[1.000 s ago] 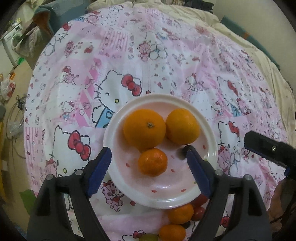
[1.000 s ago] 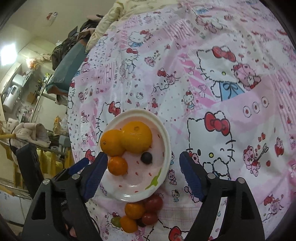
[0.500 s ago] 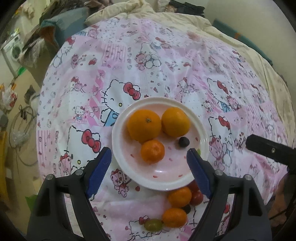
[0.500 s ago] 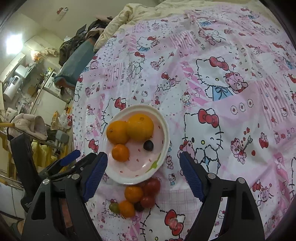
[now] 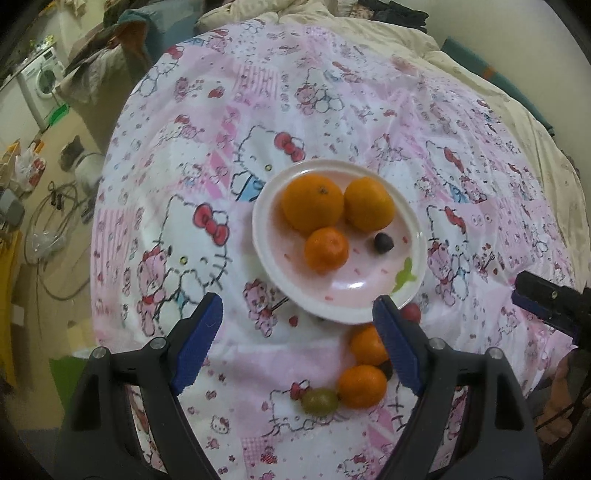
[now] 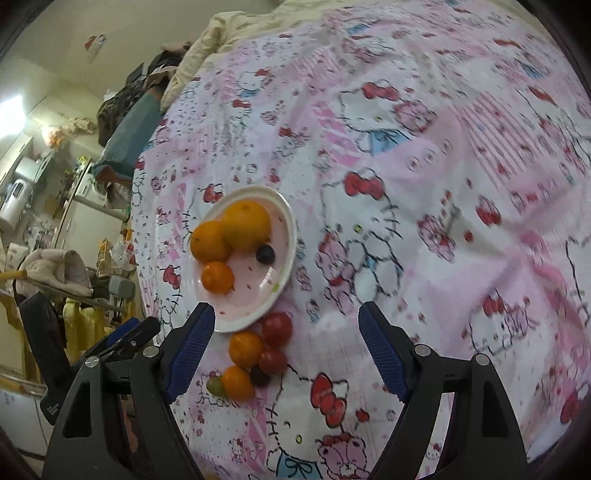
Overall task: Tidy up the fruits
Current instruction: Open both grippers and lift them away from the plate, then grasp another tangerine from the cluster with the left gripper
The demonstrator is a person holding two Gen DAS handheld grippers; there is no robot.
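Note:
A white plate point(image 5: 266, 236) point(image 6: 288, 236) sits on the pink cartoon-print cloth. It holds two big oranges point(image 5: 312, 203) point(image 6: 246, 224), a small mandarin point(image 5: 326, 248) point(image 6: 217, 277) and a dark grape point(image 5: 383, 242) point(image 6: 265, 254). Just in front of the plate lie loose mandarins point(image 5: 362, 380) point(image 6: 245, 348), red tomatoes point(image 6: 277, 328), a dark grape point(image 6: 259, 376) and a green grape point(image 5: 319, 400) point(image 6: 216, 386). My left gripper point(image 5: 297, 341) hangs open above the near rim and the loose pile, holding nothing. My right gripper point(image 6: 286, 349) is open and empty above the loose fruit.
The cloth point(image 6: 443, 184) covers a round table point(image 5: 110, 206); its edge falls away at the left to a floor with cables point(image 5: 51, 236) and a washing machine point(image 5: 40, 81). Bedding point(image 5: 369, 22) lies beyond. The right gripper's finger point(image 5: 546, 299) shows at the left view's right edge.
Both grippers have drawn back from the plate, so it looks smaller and farther. More of the loose fruit pile now shows in front of it. The jaws stayed open.

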